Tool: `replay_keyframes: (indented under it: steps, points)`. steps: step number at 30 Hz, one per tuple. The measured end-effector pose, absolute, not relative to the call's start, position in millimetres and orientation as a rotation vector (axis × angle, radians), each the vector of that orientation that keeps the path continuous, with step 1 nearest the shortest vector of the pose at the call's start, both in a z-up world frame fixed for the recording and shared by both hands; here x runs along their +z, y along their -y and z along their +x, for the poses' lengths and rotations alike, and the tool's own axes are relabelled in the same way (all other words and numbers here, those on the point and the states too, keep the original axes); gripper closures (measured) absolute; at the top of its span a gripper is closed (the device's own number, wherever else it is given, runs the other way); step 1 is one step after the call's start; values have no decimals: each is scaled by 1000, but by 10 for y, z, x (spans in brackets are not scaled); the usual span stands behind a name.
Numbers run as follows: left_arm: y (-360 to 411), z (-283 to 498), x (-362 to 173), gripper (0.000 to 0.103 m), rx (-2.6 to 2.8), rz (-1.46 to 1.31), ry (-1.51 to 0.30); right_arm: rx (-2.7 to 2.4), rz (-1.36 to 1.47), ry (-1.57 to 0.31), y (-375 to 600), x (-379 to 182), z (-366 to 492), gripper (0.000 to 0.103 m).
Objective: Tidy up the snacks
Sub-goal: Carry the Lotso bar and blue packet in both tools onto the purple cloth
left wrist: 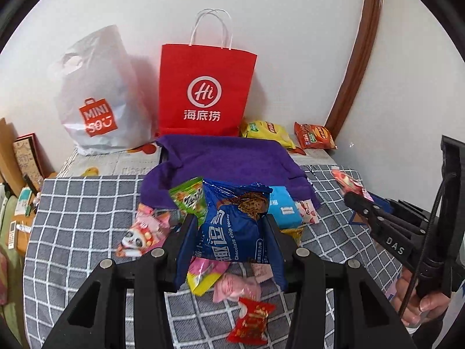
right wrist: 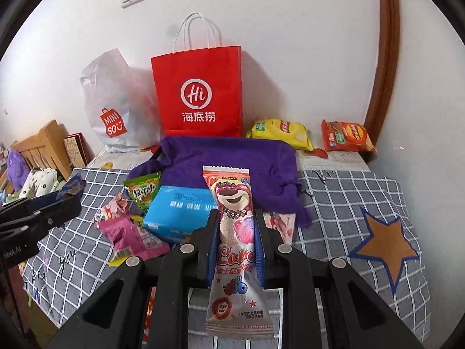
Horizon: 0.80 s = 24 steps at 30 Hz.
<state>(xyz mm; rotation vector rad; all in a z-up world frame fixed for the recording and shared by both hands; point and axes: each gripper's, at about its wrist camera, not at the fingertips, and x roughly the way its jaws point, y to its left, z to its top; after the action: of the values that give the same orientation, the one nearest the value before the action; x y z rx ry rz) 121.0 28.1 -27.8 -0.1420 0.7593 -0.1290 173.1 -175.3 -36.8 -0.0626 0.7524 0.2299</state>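
Note:
My left gripper (left wrist: 229, 218) is shut on a blue chocolate chip cookie pack (left wrist: 232, 226), held above a heap of small snacks on the checked cloth. My right gripper (right wrist: 237, 213) is shut on a long pink bear-print snack packet (right wrist: 235, 232) that stands upright between its fingers. Behind both lie a purple cloth bag (left wrist: 226, 160) (right wrist: 229, 157), a red paper bag (left wrist: 205, 93) (right wrist: 199, 93) and a white Miniso plastic bag (left wrist: 96, 99) (right wrist: 116, 107). The right gripper also shows at the right edge of the left wrist view, the left gripper at the left edge of the right wrist view.
A light blue box (right wrist: 177, 212), a green packet (right wrist: 144, 187), pink packets (right wrist: 128, 232) and a red candy wrapper (left wrist: 250, 320) lie on the cloth. Yellow (right wrist: 282, 132) and orange (right wrist: 345, 136) chip bags lean at the wall. A wooden frame (right wrist: 383, 58) stands at the right.

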Motion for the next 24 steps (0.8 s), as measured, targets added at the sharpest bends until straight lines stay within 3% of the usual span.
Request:
replay_keyframes:
  steps: [24]
  points:
    - [-563,2417,-409,60,-78,-143,-806,252,-108,-745,1432,-426,3013,81]
